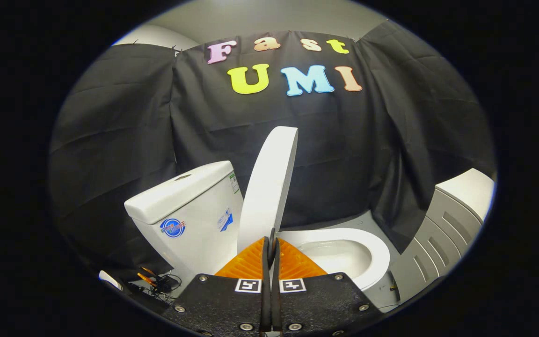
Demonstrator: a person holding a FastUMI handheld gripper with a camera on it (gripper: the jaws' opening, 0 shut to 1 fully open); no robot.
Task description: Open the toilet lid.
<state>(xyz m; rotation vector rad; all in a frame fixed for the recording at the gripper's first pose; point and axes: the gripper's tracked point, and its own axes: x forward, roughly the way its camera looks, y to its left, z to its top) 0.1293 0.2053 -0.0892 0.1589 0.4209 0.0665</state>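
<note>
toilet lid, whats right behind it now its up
The white cistern stands behind the raised toilet lid, with black cloth beyond. The lid covers the hinge. The closed gripper sits at its lower edge.

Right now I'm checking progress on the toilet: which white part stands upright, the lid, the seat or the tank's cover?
The lid: raised on edge just beyond the shut gripper, while the seat and tank cover lie flat.

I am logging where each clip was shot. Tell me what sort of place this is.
Probably a mock bathroom inside a cloth-walled booth: a white toilet with its lid raised, the cistern behind it, the open bowl beyond the shut gripper, and a white cabinet alongside.
</note>
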